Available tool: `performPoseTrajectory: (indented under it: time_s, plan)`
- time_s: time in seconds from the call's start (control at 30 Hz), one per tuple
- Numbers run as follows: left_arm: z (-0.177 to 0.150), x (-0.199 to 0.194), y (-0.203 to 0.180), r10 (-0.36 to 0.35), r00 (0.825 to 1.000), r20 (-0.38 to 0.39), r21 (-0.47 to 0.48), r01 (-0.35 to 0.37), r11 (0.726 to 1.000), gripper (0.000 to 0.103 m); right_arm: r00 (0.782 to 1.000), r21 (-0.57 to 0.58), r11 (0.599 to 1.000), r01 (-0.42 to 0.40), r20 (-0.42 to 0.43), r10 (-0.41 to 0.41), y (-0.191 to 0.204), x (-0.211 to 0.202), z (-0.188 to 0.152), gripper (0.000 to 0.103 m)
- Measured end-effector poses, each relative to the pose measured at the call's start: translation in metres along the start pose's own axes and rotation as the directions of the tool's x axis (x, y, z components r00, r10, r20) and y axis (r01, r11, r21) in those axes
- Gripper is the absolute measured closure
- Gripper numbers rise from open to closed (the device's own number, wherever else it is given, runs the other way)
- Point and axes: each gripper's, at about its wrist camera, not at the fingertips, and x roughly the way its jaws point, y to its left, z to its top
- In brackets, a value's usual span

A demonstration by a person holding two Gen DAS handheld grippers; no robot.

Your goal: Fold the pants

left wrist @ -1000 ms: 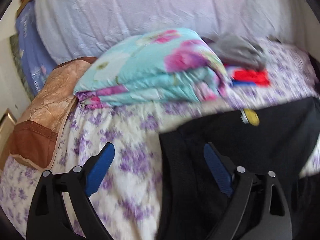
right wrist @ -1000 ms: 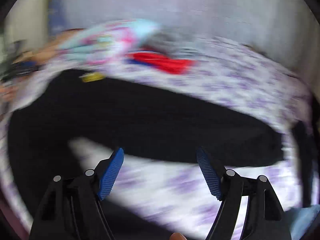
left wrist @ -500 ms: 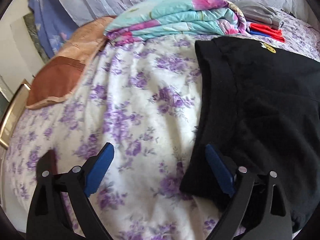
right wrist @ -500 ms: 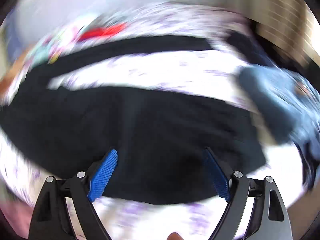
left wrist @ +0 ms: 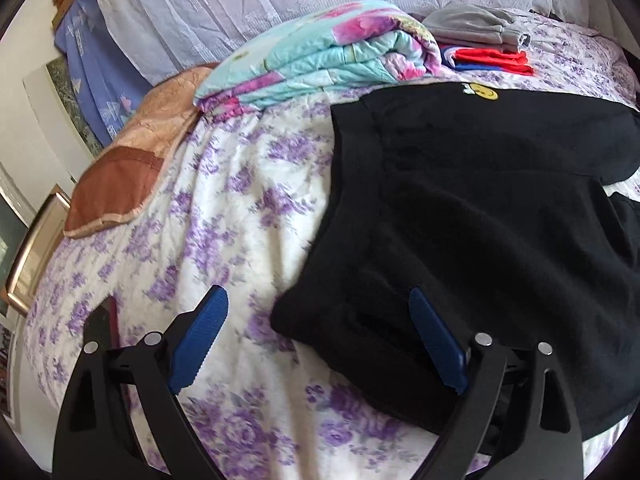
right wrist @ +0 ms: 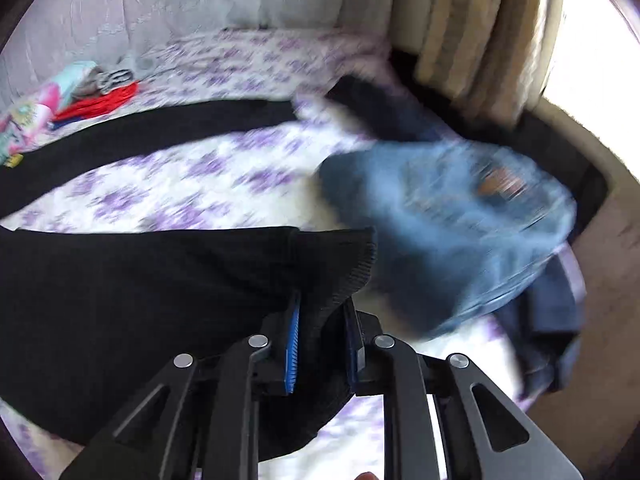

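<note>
My black pants [left wrist: 492, 216] lay spread across the bed [left wrist: 224, 216], on its purple-flowered sheet, with the waistband end toward my left and the two legs running off to my right. My left tongs [left wrist: 316, 344] hung wide apart over the near corner of the waistband: one blue pad stood above the bare sheet, the other above the black cloth, and neither pressed on anything. My right tongs [right wrist: 322, 340] were closing on the ribbed cuff [right wrist: 344, 264] of the nearer leg, and the dark cloth was already bunched between the two pads, which stood close together with only the fabric between them. The farther leg [right wrist: 160, 128] stretched as a long black band across the sheet beyond. Just past the cuff sat a heap of blue jeans [right wrist: 452, 220], blurred in my right view. At the head of the bed I saw a folded floral quilt [left wrist: 320, 64], a tan pillow [left wrist: 132, 168] beside it, and a small stack of grey and red clothes [left wrist: 480, 44] behind the pants.
</note>
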Motion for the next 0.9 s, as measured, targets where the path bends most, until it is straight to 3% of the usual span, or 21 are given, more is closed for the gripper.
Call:
performPoseTrajectory:
  time_s: [0.07,0.13,0.2,0.3,0.33,0.43,0.5,0.57,0.67,0.73,0.8,0.9]
  plan:
    - [-0.006,0.006,-0.007,-0.017,1.000,-0.025,0.008,0.017,1.000,0.013,0.999,0.008,0.999,0.047,-0.003,-0.047,-0.009,0.003,-0.007,0.082]
    - [-0.012,0.013,-0.012,-0.009,0.999,-0.039,0.023,0.010,1.000,0.010,0.996,-0.005,0.998,0.068,-0.056,-0.068,-0.013,0.017,-0.021,0.063]
    - [-0.016,0.018,-0.009,-0.018,0.998,-0.052,-0.002,0.018,1.000,0.009,0.988,-0.065,0.986,0.156,0.000,-0.156,-0.009,0.014,-0.025,0.052]
    - [-0.014,0.003,0.004,-0.021,0.998,-0.058,-0.036,0.019,0.999,0.009,0.989,-0.016,0.989,0.147,-0.033,-0.147,-0.011,-0.014,-0.009,0.044]
    - [-0.012,-0.009,0.006,-0.016,1.000,-0.022,-0.032,0.015,0.999,0.009,0.992,0.012,0.992,0.123,0.011,-0.123,-0.002,-0.034,-0.006,0.033]
    - [-0.012,-0.028,-0.002,-0.031,0.998,0.053,-0.016,0.032,0.999,0.009,0.983,-0.051,0.996,-0.079,0.160,0.086,0.043,-0.082,0.004,0.029]
    - [-0.014,-0.025,-0.012,-0.052,0.997,0.050,0.018,0.051,0.999,0.009,0.964,-0.138,0.975,-0.177,0.178,0.200,0.073,-0.093,0.001,0.027]
    - [-0.027,-0.008,-0.027,-0.010,1.000,-0.009,0.090,0.011,0.996,0.008,0.957,-0.243,0.944,-0.223,0.132,0.259,0.103,-0.087,-0.011,0.023]
    - [-0.045,-0.006,-0.021,-0.025,1.000,0.005,0.087,0.025,0.996,0.008,0.984,-0.386,0.906,-0.177,-0.061,0.166,0.124,-0.051,-0.043,0.020]
    - [-0.044,-0.011,-0.005,-0.074,0.997,-0.021,0.059,0.075,0.995,0.006,0.984,-0.341,0.923,-0.178,-0.049,0.171,0.107,-0.054,-0.049,0.004]
    - [-0.041,-0.016,0.009,-0.108,0.993,-0.038,0.025,0.109,0.994,0.005,0.984,-0.290,0.943,-0.166,-0.109,0.140,0.087,-0.056,-0.038,0.004]
    - [-0.028,-0.033,0.014,-0.080,0.996,0.027,0.033,0.079,0.996,0.005,0.996,-0.285,0.954,-0.091,-0.015,0.090,0.081,-0.073,-0.019,0.004]
